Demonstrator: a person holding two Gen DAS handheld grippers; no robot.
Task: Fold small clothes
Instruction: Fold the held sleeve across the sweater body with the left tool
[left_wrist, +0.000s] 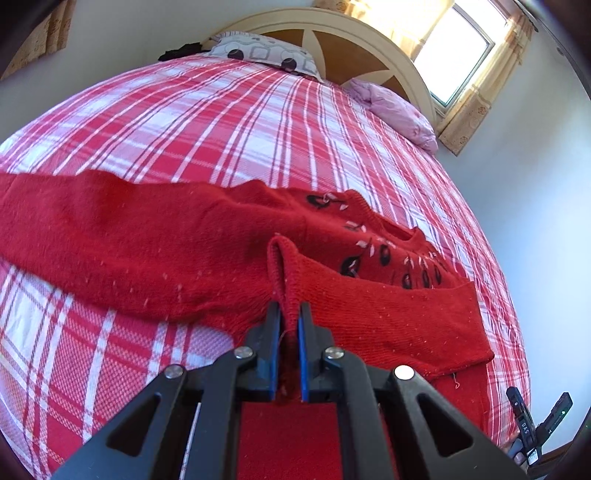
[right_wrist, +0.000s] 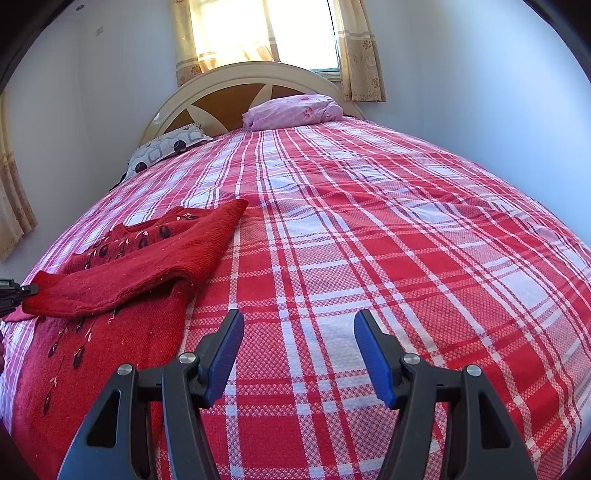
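Note:
A small red knitted sweater (left_wrist: 147, 251) with dark embroidered flowers lies on the red-and-white plaid bedspread (left_wrist: 221, 122). My left gripper (left_wrist: 289, 308) is shut on a pinched fold of its knit, which stands up between the blue pads. One sleeve (left_wrist: 406, 317) lies folded across the body. In the right wrist view the sweater (right_wrist: 122, 269) lies at the left, sleeve folded over it. My right gripper (right_wrist: 299, 325) is open and empty over bare bedspread (right_wrist: 369, 240), to the right of the sweater. The left gripper (right_wrist: 11, 291) shows at the far left edge there.
A patterned grey pillow (left_wrist: 262, 55) and a pink pillow (left_wrist: 399, 110) lie at the headboard (right_wrist: 236, 92). A curtained window (right_wrist: 258, 29) is behind it. White walls flank the bed. The right gripper (left_wrist: 535, 424) shows at the lower right in the left wrist view.

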